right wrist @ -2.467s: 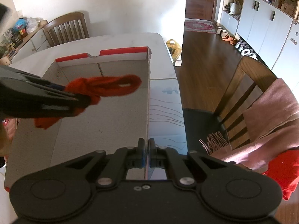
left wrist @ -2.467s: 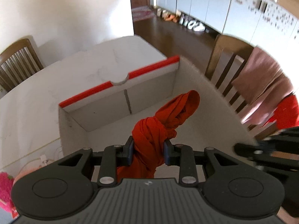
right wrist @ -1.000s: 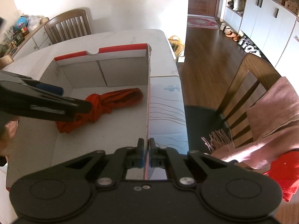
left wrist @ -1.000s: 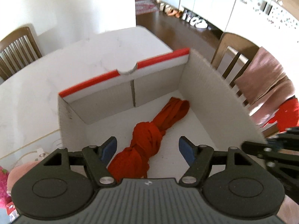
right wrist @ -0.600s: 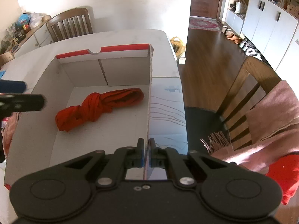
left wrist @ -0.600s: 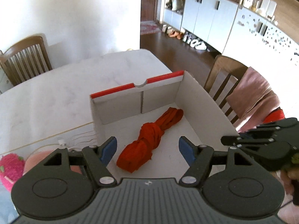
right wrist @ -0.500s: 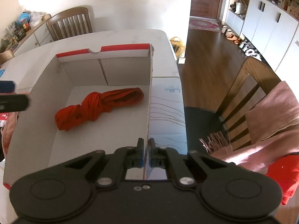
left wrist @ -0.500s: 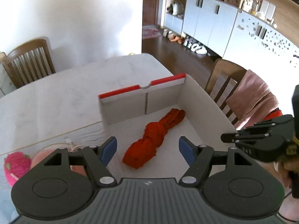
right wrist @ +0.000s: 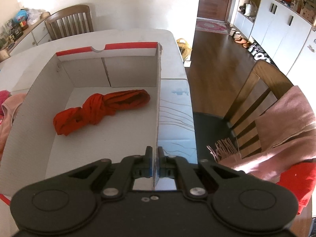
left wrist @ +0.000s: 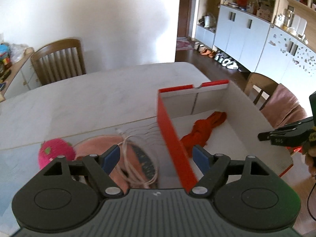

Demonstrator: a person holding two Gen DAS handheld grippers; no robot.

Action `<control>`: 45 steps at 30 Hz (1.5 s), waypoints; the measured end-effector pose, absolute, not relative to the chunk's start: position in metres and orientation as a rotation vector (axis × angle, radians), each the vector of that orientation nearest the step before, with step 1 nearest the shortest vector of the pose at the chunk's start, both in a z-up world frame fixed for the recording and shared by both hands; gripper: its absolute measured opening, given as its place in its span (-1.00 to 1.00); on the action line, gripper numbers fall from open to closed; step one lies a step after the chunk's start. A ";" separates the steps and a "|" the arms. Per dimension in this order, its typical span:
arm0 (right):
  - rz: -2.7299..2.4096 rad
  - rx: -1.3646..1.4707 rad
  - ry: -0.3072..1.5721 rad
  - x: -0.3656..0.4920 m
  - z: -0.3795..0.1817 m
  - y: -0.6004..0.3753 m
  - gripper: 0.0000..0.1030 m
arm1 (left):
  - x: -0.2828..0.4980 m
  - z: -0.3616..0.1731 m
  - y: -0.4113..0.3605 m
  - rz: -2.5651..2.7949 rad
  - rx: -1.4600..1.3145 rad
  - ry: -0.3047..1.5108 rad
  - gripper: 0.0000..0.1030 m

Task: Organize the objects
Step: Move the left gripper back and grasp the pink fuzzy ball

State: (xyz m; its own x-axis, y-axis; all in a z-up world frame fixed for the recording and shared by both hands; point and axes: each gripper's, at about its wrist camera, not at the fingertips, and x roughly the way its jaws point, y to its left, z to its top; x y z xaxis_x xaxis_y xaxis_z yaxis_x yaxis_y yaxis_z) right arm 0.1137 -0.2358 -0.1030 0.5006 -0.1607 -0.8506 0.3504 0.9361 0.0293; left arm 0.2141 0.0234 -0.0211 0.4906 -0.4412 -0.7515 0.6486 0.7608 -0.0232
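Landmark for all positions: the cardboard box [right wrist: 35, 102] on the table [left wrist: 83, 96].

Outside the box's left wall: a pink plush toy [left wrist: 55, 150], and just beside it, nearer the box, a peach cloth [left wrist: 102, 144] with a pale cord [left wrist: 126, 158] lying across it. My judgement: all three are soft and light; the cloth will sag and drape, so I should pinch a bunched fold near its middle (not an edge); the cord may drag along with it.

My left gripper [left wrist: 156, 158] hovers above the box's left wall, red on the outside, straddling it in view without touching. Its jaws have just been opening and stand wide; nothing is held between them.

Inside the box, on the floor toward the far right corner: the knotted red cloth [right wrist: 98, 108], limp but compact. The knot is the firmest place to take hold.

At the box's right wall: my right gripper [right wrist: 155, 164] is clamped on the thin wall edge, steadying it (the cardboard flexes easily).
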 end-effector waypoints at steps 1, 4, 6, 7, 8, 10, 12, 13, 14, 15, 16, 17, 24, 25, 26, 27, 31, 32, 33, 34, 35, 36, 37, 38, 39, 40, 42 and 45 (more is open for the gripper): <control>-0.317 0.206 1.002 0.114 -0.103 -0.235 -0.96 | 0.215 -0.022 0.029 -0.668 0.275 0.825 0.55; -0.326 0.206 1.003 0.114 -0.103 -0.234 -0.96 | 0.220 -0.024 0.043 -0.656 0.266 0.830 0.63; -0.331 0.204 1.005 0.115 -0.103 -0.234 -0.97 | 0.223 -0.026 0.050 -0.653 0.257 0.834 0.63; -0.333 0.203 1.006 0.115 -0.102 -0.234 -0.97 | 0.226 -0.027 0.055 -0.651 0.252 0.836 0.63; -0.335 0.204 1.008 0.115 -0.102 -0.234 -0.97 | 0.228 -0.027 0.059 -0.649 0.248 0.836 0.63; -0.340 0.208 1.013 0.116 -0.102 -0.234 -0.97 | 0.232 -0.029 0.069 -0.642 0.241 0.837 0.70; -0.345 0.211 1.017 0.117 -0.101 -0.234 -0.97 | 0.238 -0.030 0.078 -0.634 0.237 0.830 0.77; -0.348 0.211 1.020 0.117 -0.101 -0.234 -0.97 | 0.241 -0.031 0.082 -0.630 0.238 0.825 0.82; -0.350 0.208 1.024 0.118 -0.101 -0.233 -0.97 | 0.245 -0.032 0.086 -0.622 0.239 0.821 0.91; -0.351 0.205 1.027 0.118 -0.101 -0.233 -0.97 | 0.248 -0.033 0.089 -0.612 0.239 0.817 0.94; -0.353 0.203 1.029 0.119 -0.101 -0.232 -0.97 | 0.253 -0.034 0.095 -0.602 0.236 0.814 0.96; -0.355 0.203 1.031 0.119 -0.101 -0.232 -0.96 | 0.258 -0.036 0.098 -0.597 0.235 0.814 0.96; -0.367 0.192 1.049 0.123 -0.101 -0.230 -0.95 | 0.306 -0.051 0.126 -0.502 0.243 0.808 0.99; -0.369 0.193 1.051 0.123 -0.100 -0.230 -0.95 | 0.314 -0.055 0.129 -0.480 0.248 0.813 0.99; -0.372 0.192 1.052 0.124 -0.100 -0.230 -0.95 | 0.322 -0.058 0.132 -0.462 0.245 0.817 0.99; -0.374 0.190 1.055 0.124 -0.100 -0.230 -0.95 | 0.328 -0.060 0.135 -0.453 0.243 0.819 0.99; -0.380 0.183 1.063 0.126 -0.101 -0.229 -0.94 | 0.360 -0.080 0.143 -0.401 0.236 0.857 0.99; -0.382 0.181 1.065 0.126 -0.101 -0.229 -0.93 | 0.364 -0.085 0.145 -0.394 0.233 0.862 0.99; -0.385 0.180 1.067 0.127 -0.100 -0.229 -0.93 | 0.369 -0.089 0.146 -0.389 0.230 0.867 0.99; -0.388 0.179 1.069 0.127 -0.101 -0.229 -0.93 | 0.374 -0.095 0.146 -0.386 0.227 0.878 0.99; -0.390 0.178 1.070 0.127 -0.101 -0.229 -0.93 | 0.378 -0.099 0.146 -0.388 0.225 0.887 0.99; -0.392 0.177 1.071 0.128 -0.101 -0.229 -0.93 | 0.381 -0.103 0.145 -0.391 0.229 0.895 0.99; -0.394 0.176 1.072 0.128 -0.101 -0.228 -0.92 | 0.384 -0.107 0.145 -0.388 0.237 0.900 0.99; -0.396 0.176 1.073 0.128 -0.101 -0.228 -0.92 | 0.386 -0.112 0.144 -0.381 0.247 0.907 0.99; -0.397 0.176 1.073 0.128 -0.101 -0.228 -0.92 | 0.387 -0.116 0.143 -0.377 0.253 0.915 0.99; -0.398 0.176 1.073 0.128 -0.101 -0.228 -0.92 | 0.389 -0.120 0.142 -0.376 0.255 0.922 0.99; -0.400 0.176 1.075 0.128 -0.101 -0.228 -0.91 | 0.392 -0.125 0.140 -0.374 0.263 0.929 0.99; -0.403 0.173 1.078 0.129 -0.101 -0.228 -0.91 | 0.395 -0.134 0.138 -0.391 0.257 0.945 0.99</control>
State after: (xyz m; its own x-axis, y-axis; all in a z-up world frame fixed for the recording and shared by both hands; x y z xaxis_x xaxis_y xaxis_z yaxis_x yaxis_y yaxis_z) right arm 0.1291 -0.2280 -0.1007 0.4092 -0.2346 -0.8818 0.4014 0.9141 -0.0570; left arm 0.3951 0.1384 -0.1339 0.5241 -0.2118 -0.8249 0.4330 0.9003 0.0439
